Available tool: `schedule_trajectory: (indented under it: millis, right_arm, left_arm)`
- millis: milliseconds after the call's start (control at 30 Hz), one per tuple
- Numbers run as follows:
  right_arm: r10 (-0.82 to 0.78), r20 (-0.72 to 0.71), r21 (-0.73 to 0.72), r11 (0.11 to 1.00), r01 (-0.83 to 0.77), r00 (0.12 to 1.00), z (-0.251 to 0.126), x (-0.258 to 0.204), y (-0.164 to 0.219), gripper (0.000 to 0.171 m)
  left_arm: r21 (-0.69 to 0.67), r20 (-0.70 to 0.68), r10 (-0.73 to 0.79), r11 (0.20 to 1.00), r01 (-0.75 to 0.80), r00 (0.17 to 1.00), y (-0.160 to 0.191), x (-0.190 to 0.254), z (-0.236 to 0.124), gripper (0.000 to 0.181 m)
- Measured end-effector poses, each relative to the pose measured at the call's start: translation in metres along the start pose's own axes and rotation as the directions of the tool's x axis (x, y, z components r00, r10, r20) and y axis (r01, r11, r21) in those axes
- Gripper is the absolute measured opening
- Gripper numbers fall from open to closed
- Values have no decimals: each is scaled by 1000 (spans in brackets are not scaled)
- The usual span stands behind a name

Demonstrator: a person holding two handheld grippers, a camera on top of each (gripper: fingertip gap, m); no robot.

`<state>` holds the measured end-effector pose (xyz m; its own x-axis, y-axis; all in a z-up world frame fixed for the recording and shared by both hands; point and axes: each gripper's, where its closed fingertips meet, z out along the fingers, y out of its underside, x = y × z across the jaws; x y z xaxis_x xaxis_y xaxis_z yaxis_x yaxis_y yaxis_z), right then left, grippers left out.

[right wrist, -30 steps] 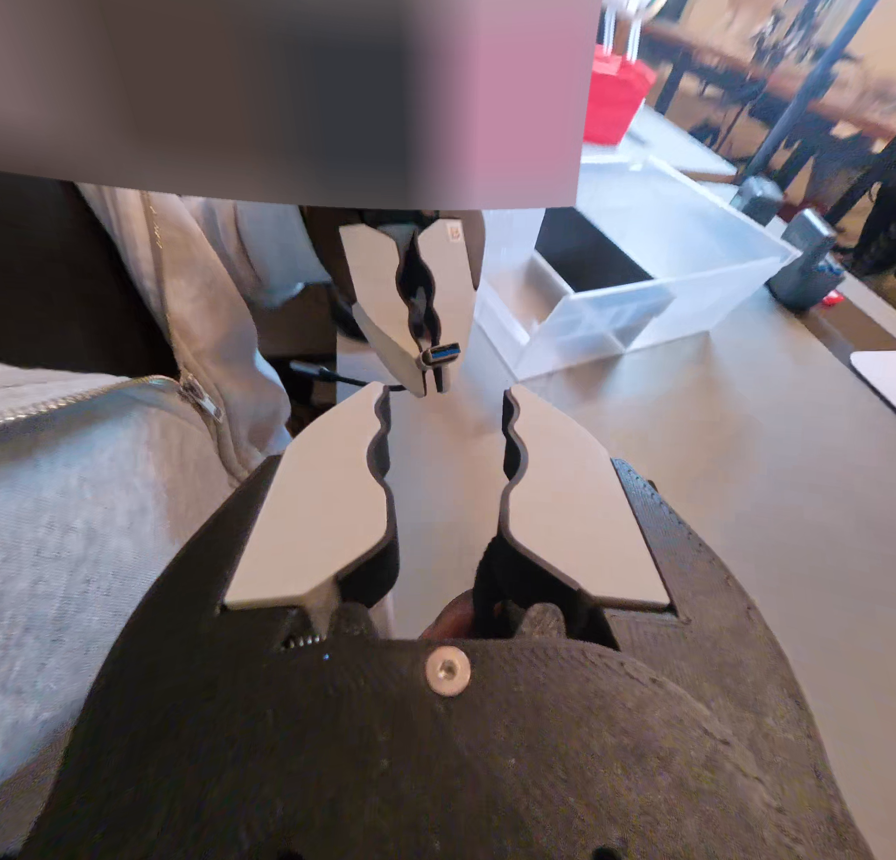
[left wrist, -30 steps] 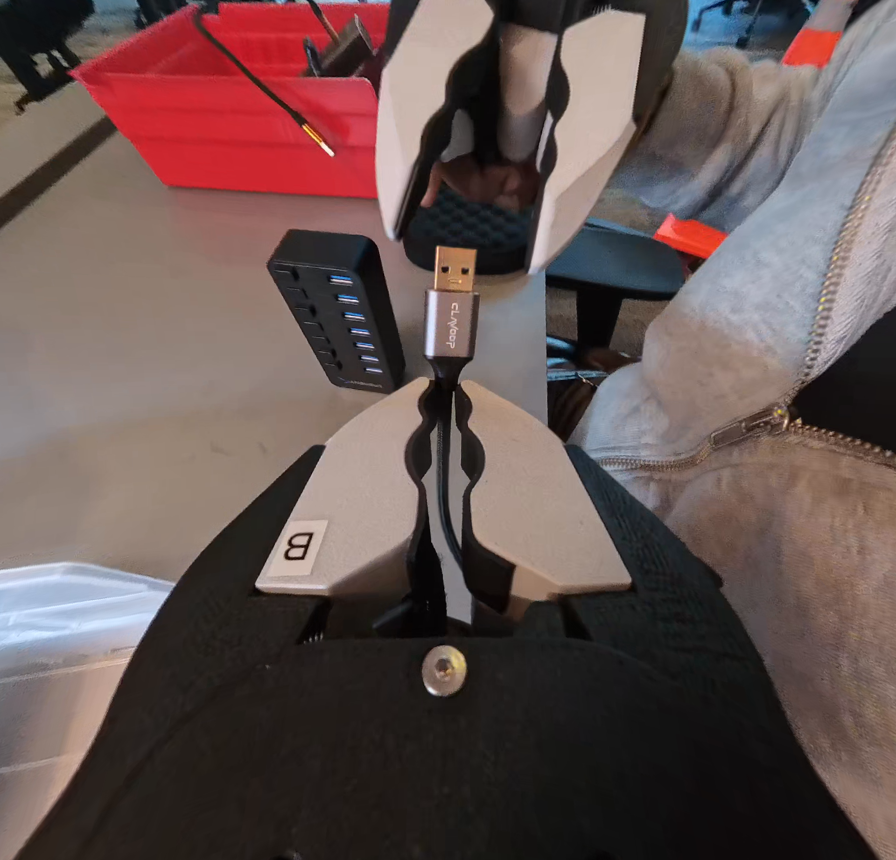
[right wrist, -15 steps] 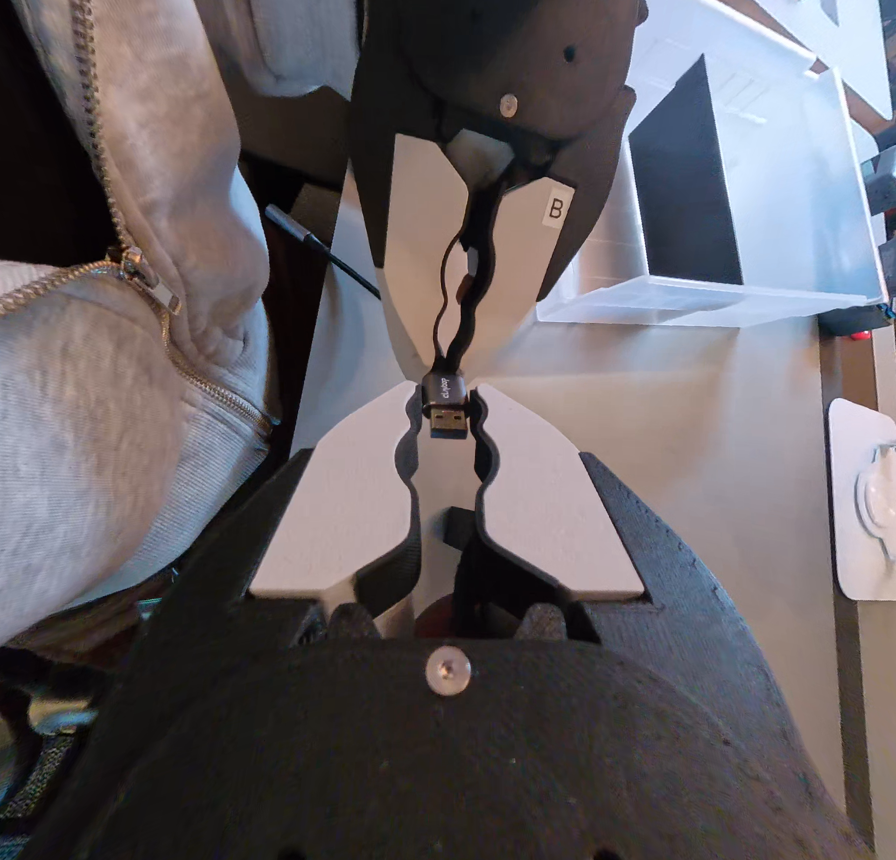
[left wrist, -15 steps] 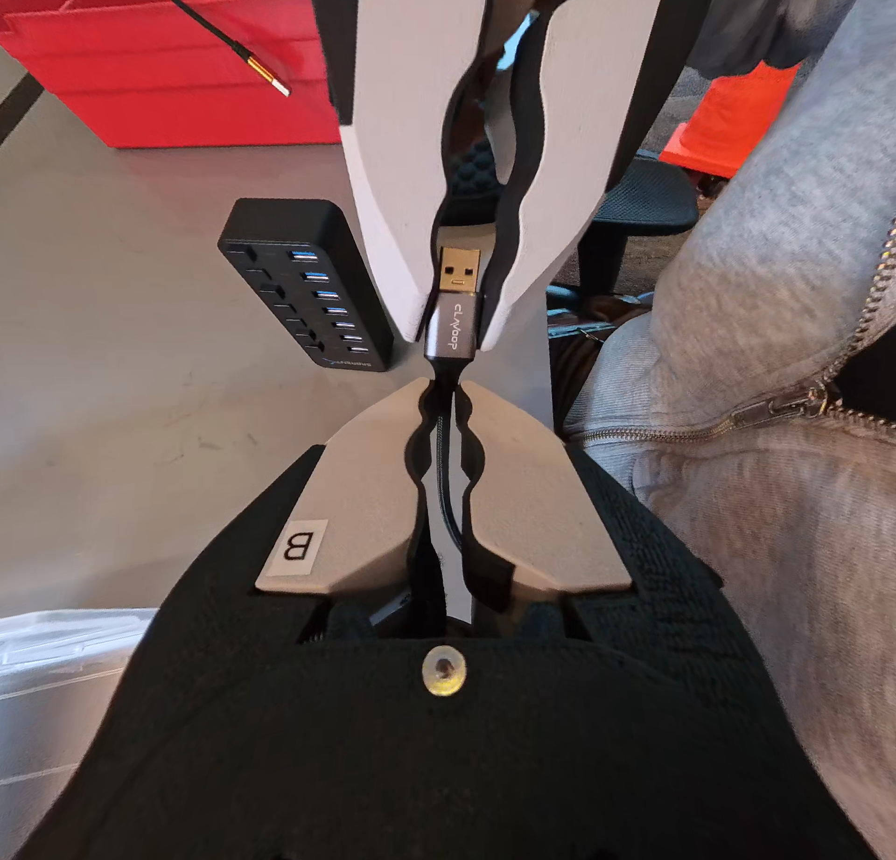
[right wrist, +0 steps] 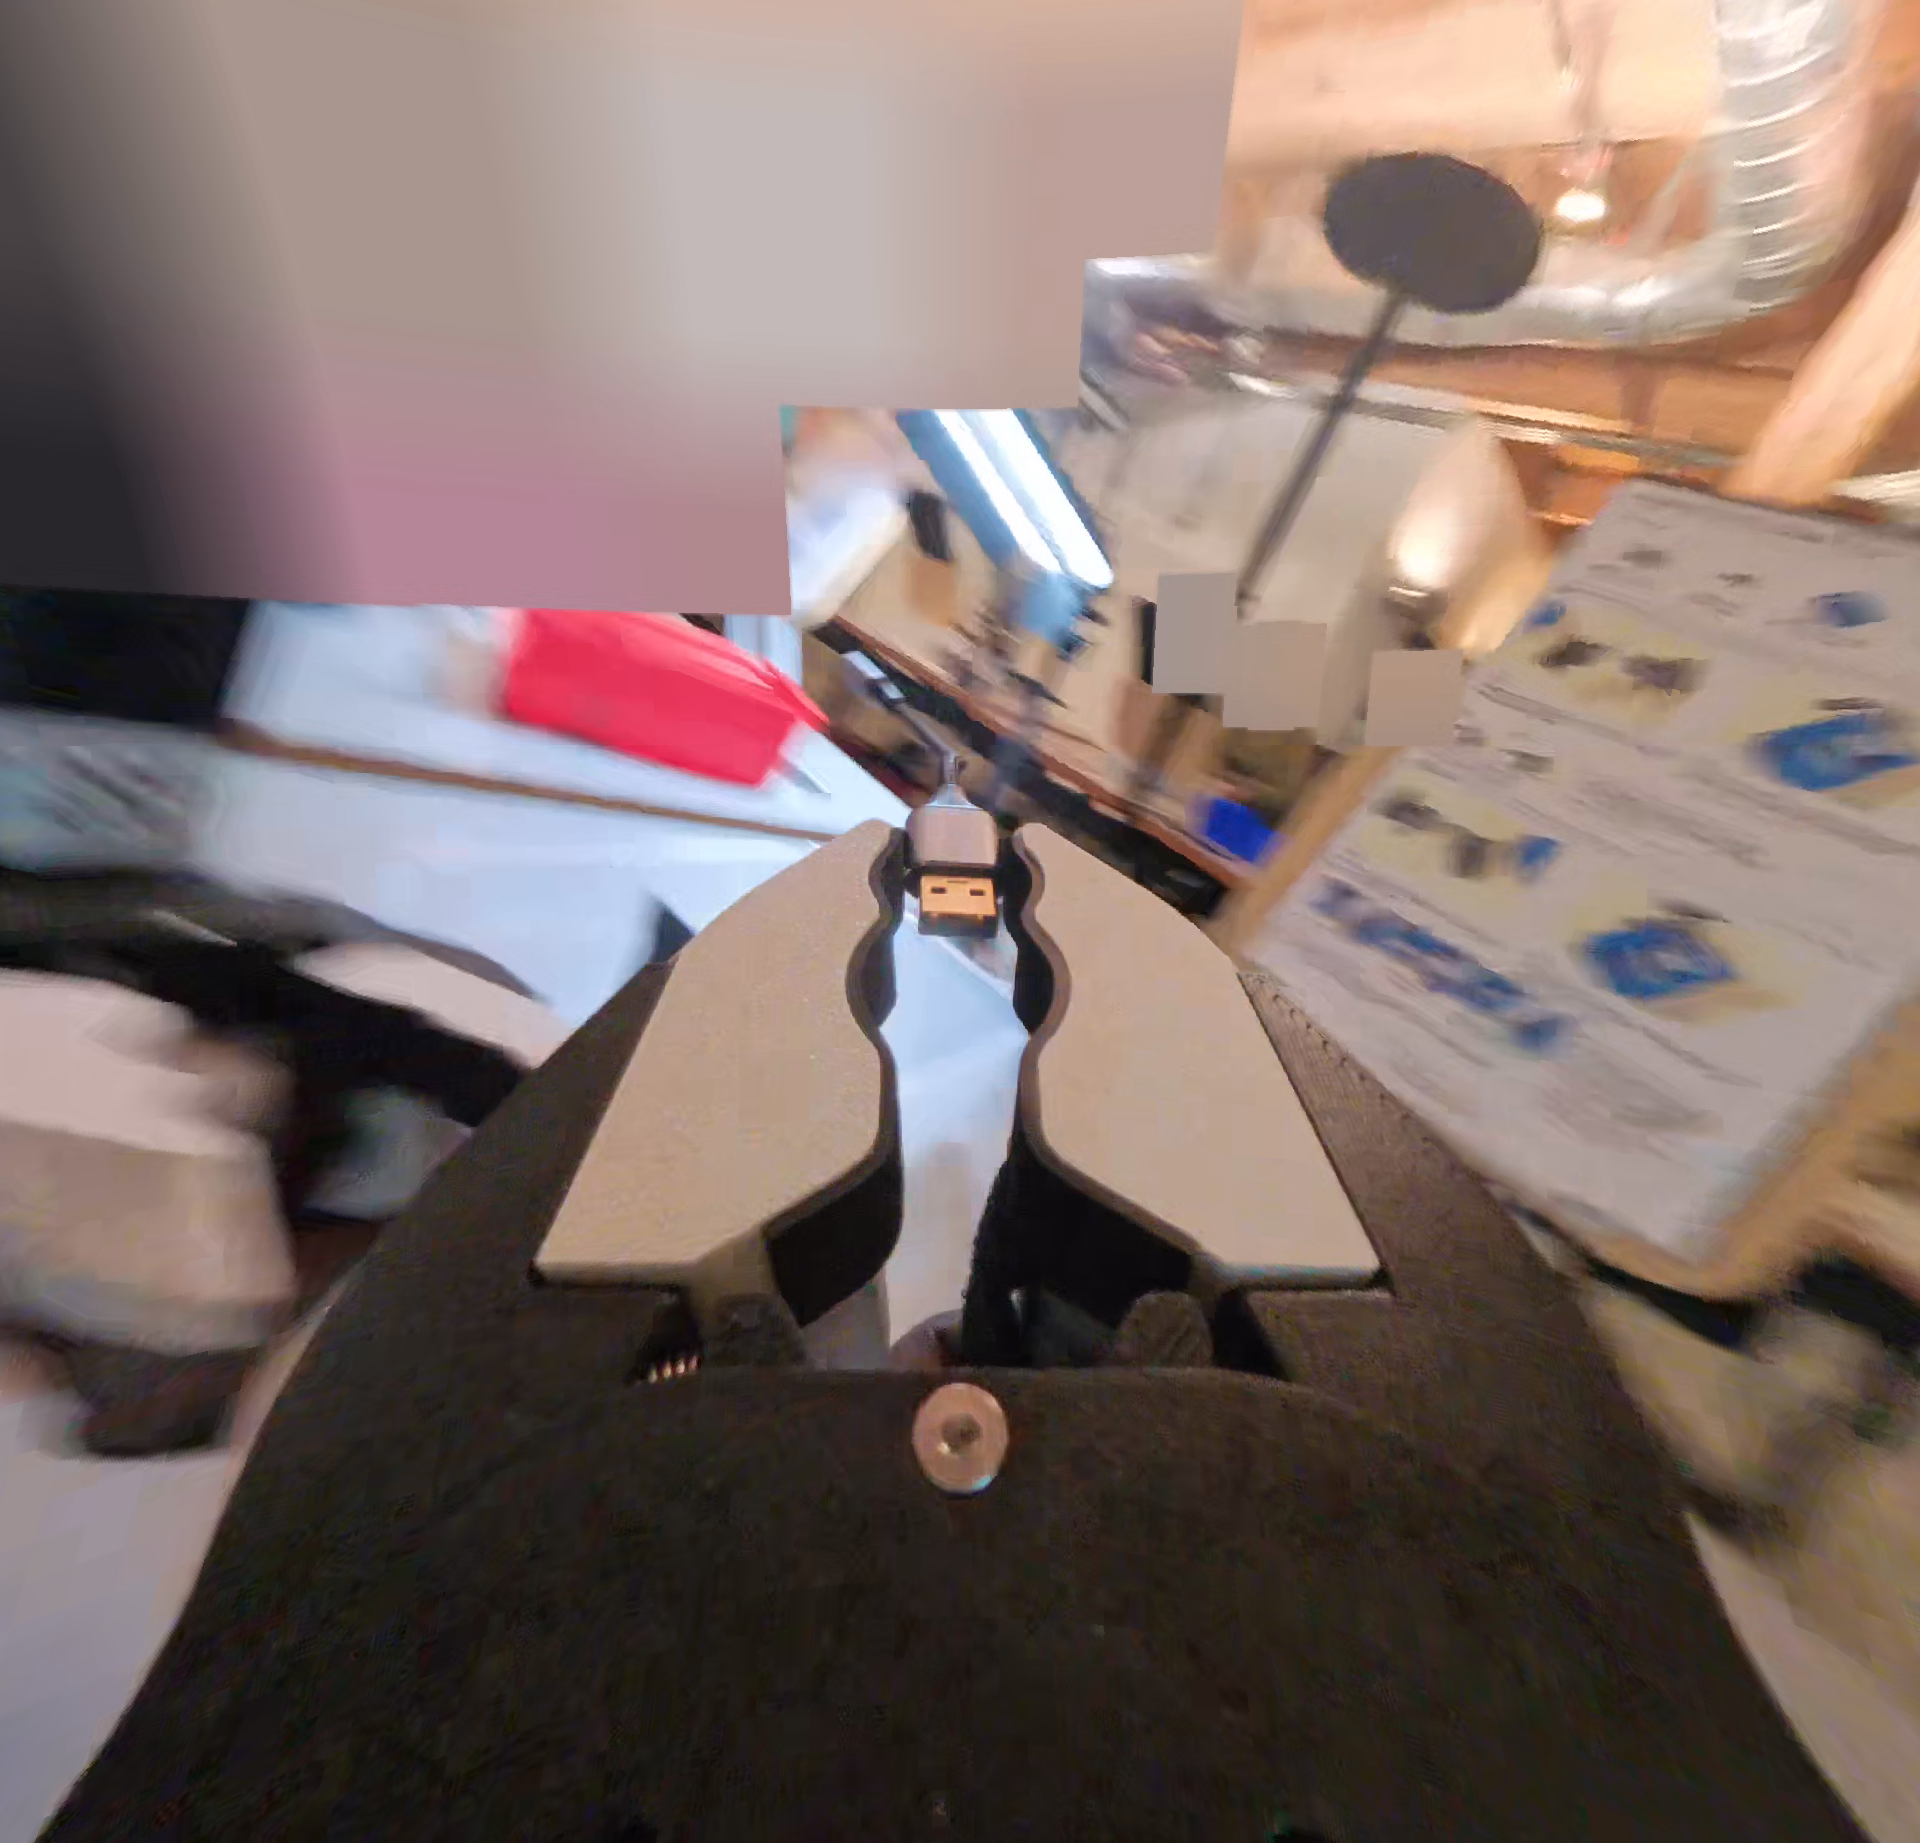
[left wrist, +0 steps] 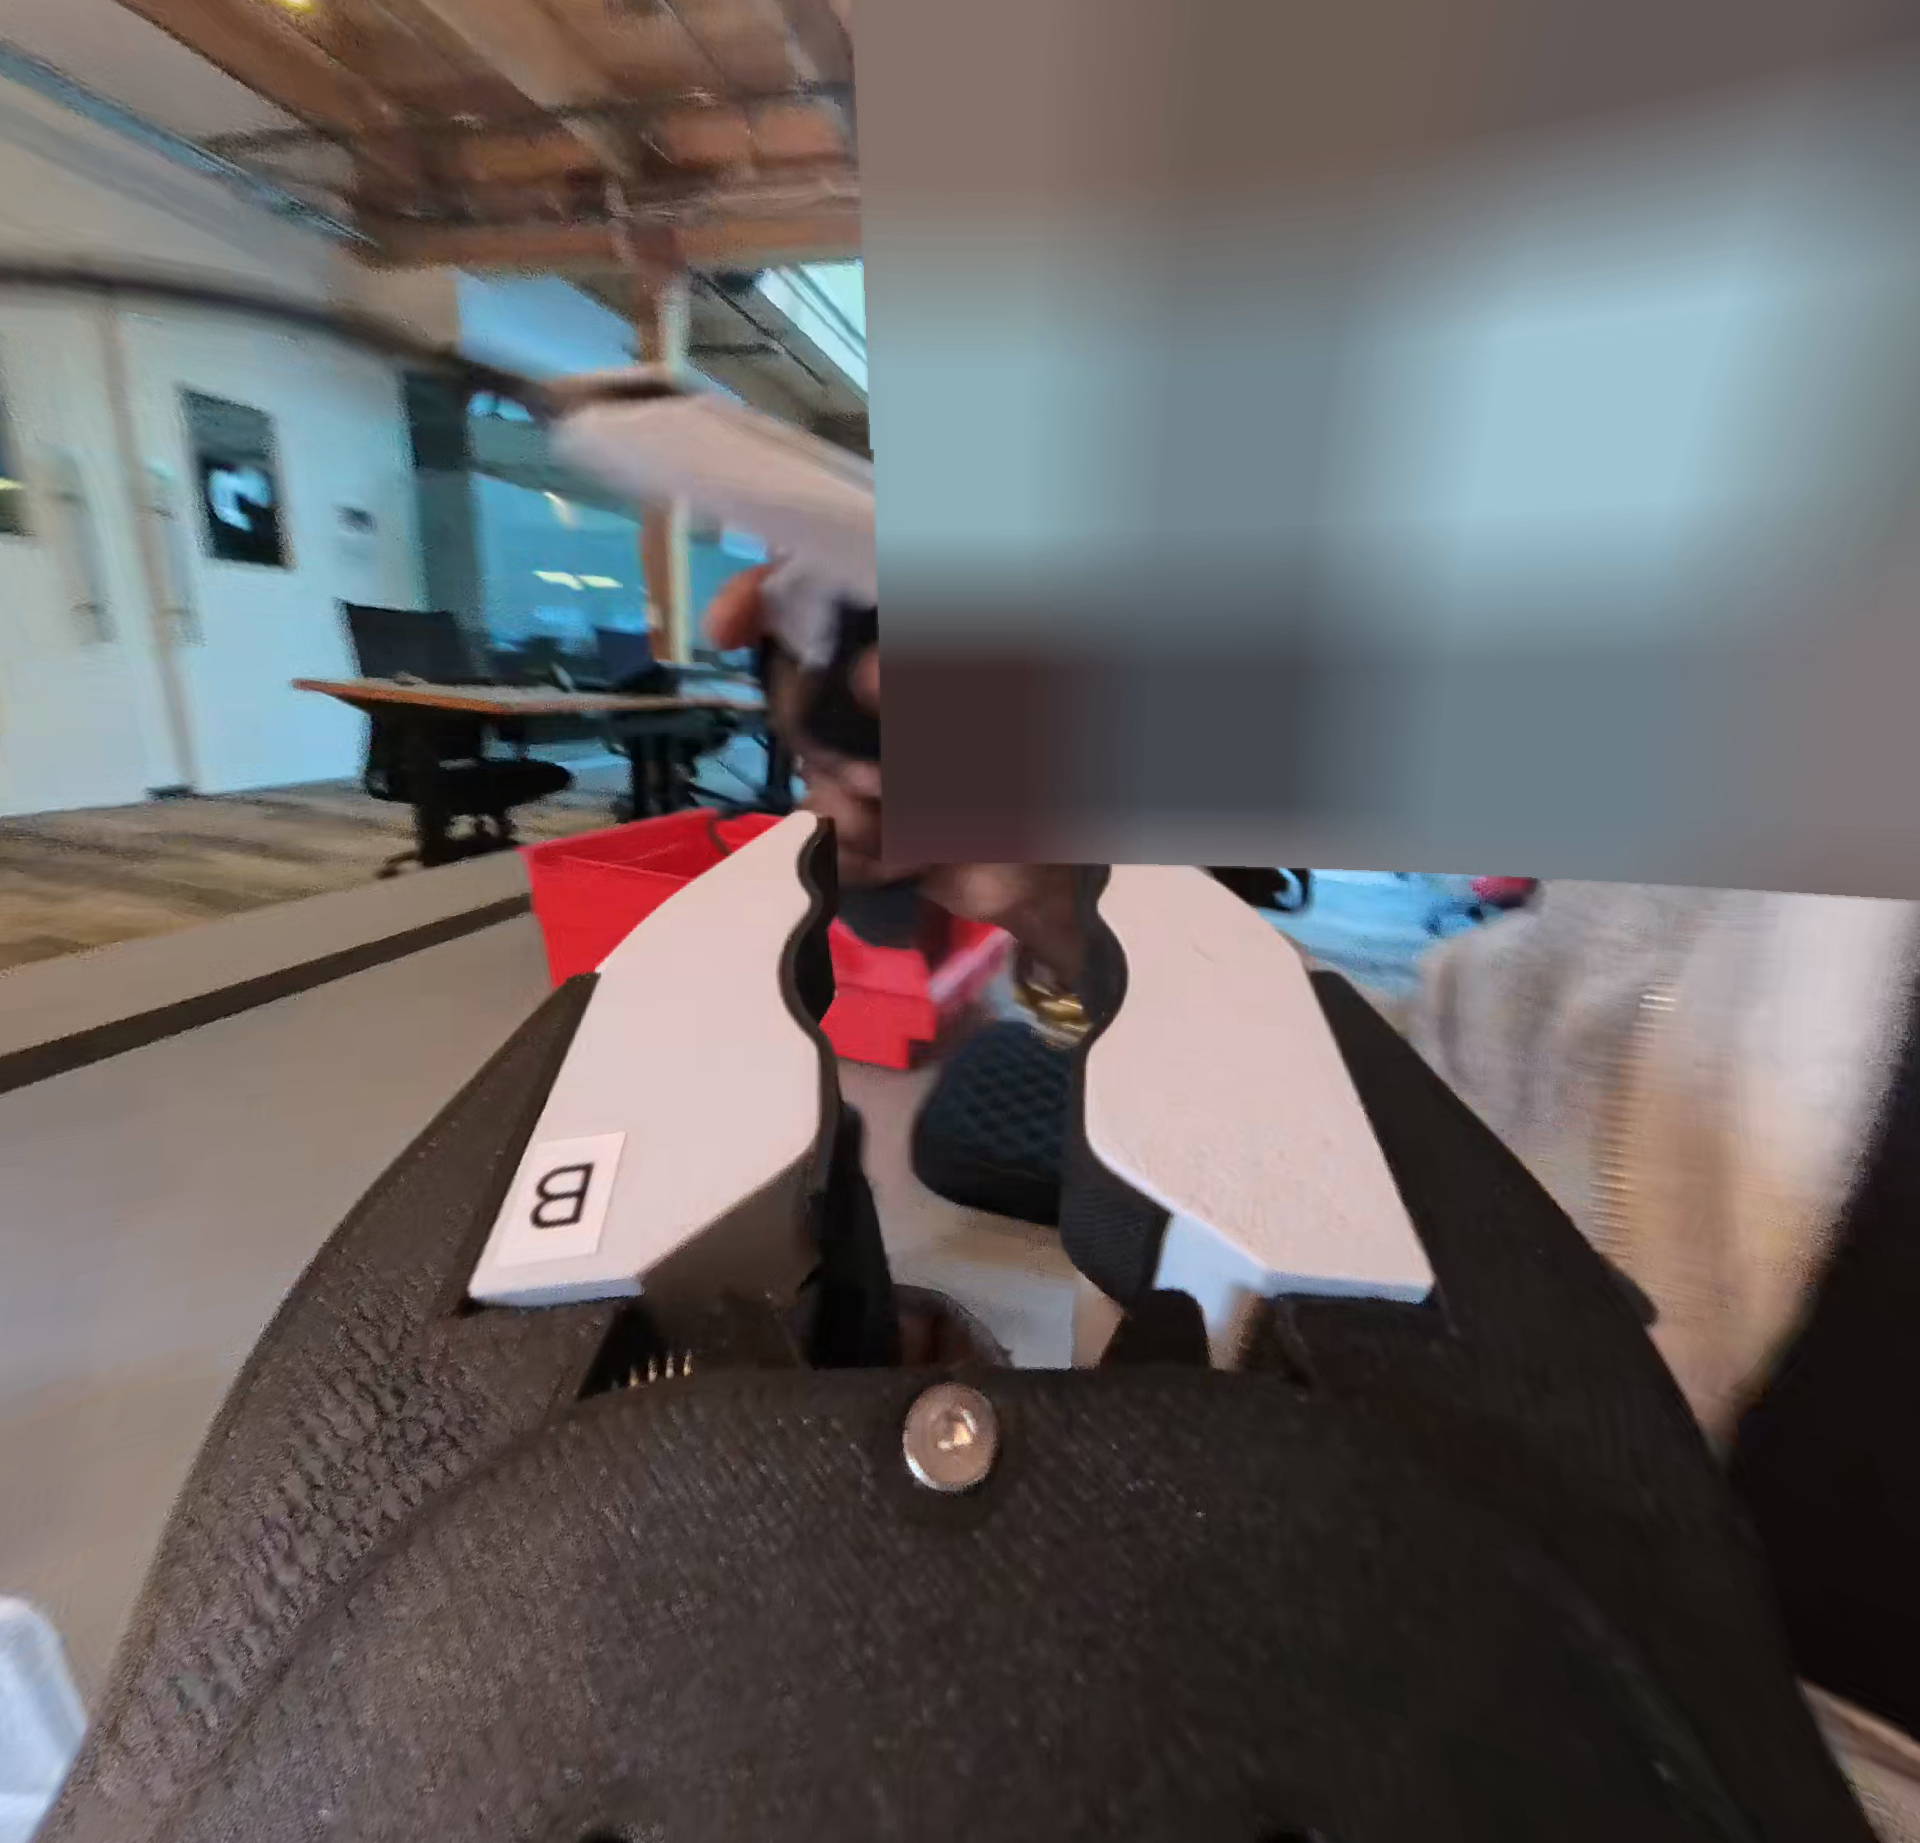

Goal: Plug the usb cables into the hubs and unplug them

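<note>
We have the worktop (left wrist: 208,1170) running off as a grey slab to the left of the left wrist view, and the red bin (left wrist: 623,894) standing on it beyond the tongs, but no hub shows in either view, so our biggest worry is aiming: both views are tipped up towards the ceiling and smeared with motion, and a swing back down at that pace could bring the plug in skewed or wide of a port. The right tongs (right wrist: 954,874) pinch the USB plug (right wrist: 958,879) only at their very tips, gripping its grey shell while the gold metal end points back towards the camera; we judge that so shallow a hold lets the plug twist or slip once it meets resistance, and that the plug must be turned round before it can enter a port. Its cable (right wrist: 951,770) trails off ahead, where it could snag. The left tongs (left wrist: 956,931) are spread and empty, raised level above the worktop with a person's grey sleeve (left wrist: 1610,1118) close at their right.
</note>
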<state>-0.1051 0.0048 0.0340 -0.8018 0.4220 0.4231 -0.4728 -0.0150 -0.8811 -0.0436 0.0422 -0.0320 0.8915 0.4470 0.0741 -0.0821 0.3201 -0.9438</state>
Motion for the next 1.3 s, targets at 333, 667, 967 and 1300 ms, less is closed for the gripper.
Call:
schedule_trajectory:
  millis: [333, 667, 967, 1300]
  right_arm:
    - [558, 465, -81, 800, -595, 687, -26, -64, 22, 18]
    - [580, 515, -153, 787, -598, 631, -33, -79, 27, 21]
    - [510, 501, -144, 846, -514, 699, -36, -78, 32, 29]
    - [459, 534, -151, 878, -454, 710, -41, -86, 35, 13]
  left_arm:
    - [192, -127, -126, 970, 149, 984, -25, -17, -28, 31]
    - [179, -152, -116, 973, 143, 982, -23, -17, -34, 9]
    - [98, -154, -111, 987, 127, 982, -17, -18, -37, 8]
    - [75, -178, -97, 991, 112, 979, -17, -14, -39, 11]
